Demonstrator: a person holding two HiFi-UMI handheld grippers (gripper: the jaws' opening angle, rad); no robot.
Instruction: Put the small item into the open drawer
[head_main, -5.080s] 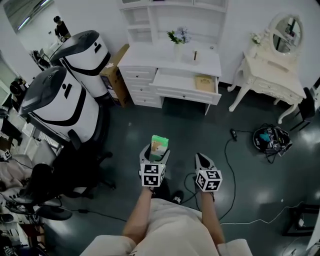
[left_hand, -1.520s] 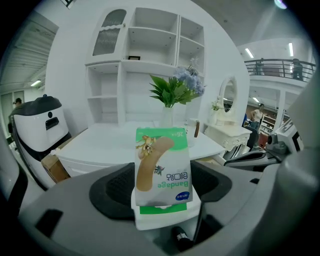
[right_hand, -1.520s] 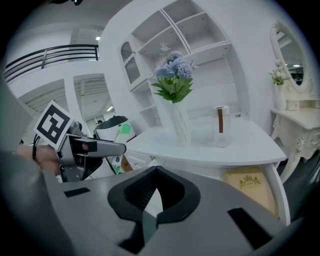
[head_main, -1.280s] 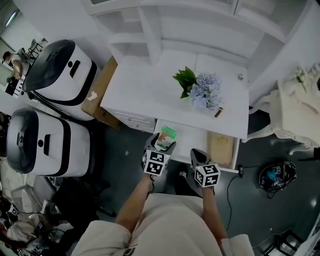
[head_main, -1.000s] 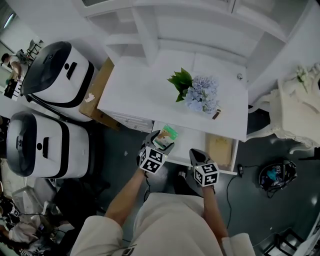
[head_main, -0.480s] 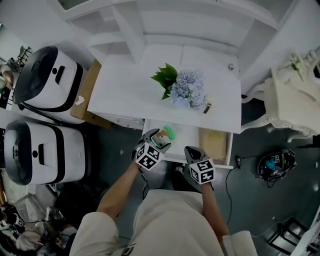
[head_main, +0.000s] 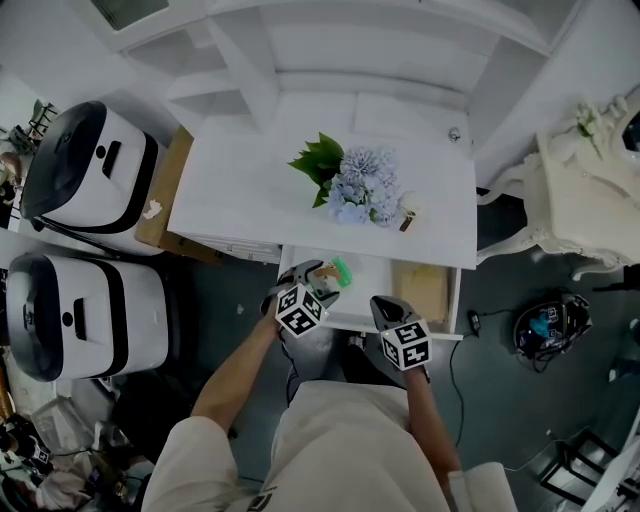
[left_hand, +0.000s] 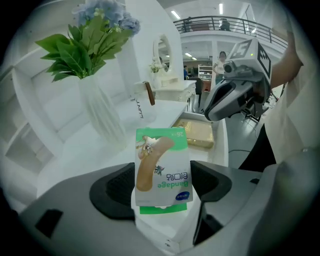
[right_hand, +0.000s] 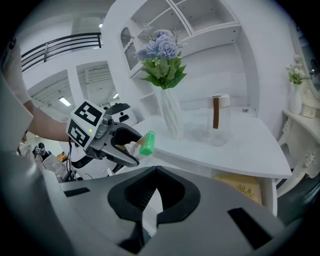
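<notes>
A green and white bandage packet (left_hand: 162, 172) stands upright between the jaws of my left gripper (left_hand: 162, 192), which is shut on it. In the head view the left gripper (head_main: 320, 280) holds the packet (head_main: 338, 270) over the left part of the open white drawer (head_main: 372, 284), just under the desk's front edge. A flat tan box (head_main: 422, 290) lies in the drawer's right part. My right gripper (head_main: 385, 312) hangs in front of the drawer, its jaws closed with nothing between them. From the right gripper view the left gripper (right_hand: 131, 146) and the packet (right_hand: 146, 143) show at left.
On the white desk top (head_main: 240, 190) stand a vase of blue flowers (head_main: 350, 185) and a small glass bottle (head_main: 405, 215). Two big white and black machines (head_main: 80, 150) and a cardboard box (head_main: 160, 190) are at left. A white dressing table (head_main: 585, 170) is at right.
The view has closed in on the desk. My left gripper has carried the packet forward to above the drawer's left part and tilted rightward. The right gripper stays shut in front of the drawer.
</notes>
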